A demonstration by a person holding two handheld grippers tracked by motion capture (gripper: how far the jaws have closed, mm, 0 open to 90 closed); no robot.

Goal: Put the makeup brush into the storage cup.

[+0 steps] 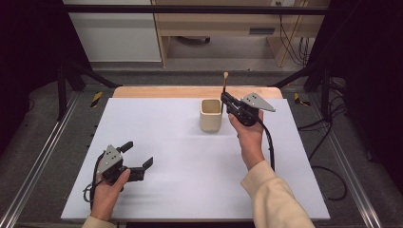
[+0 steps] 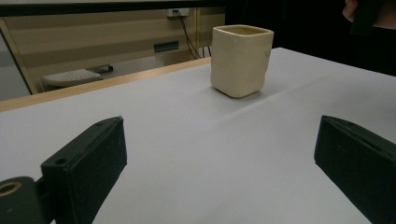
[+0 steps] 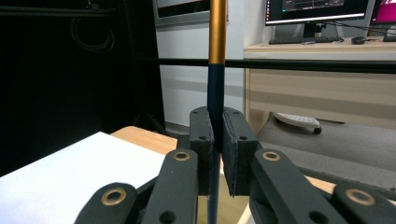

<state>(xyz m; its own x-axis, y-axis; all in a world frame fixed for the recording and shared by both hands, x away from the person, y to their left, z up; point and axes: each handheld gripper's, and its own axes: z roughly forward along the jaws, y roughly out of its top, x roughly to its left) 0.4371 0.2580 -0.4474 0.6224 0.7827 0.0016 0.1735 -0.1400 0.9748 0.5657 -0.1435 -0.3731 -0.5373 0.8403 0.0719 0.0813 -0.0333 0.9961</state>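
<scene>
Right gripper (image 1: pixel 224 99) was clamped on a thin upright stick (image 3: pixel 216 93), dark along its lower shaft and orange-gold above, with a pale tip in the high view. It was held just beside the cream square cup (image 1: pixel 210 115), at the far right of the white table surface (image 1: pixel 190 166). Left gripper (image 1: pixel 138 154) rested near the front left, jaws spread wide with nothing between them.
</scene>
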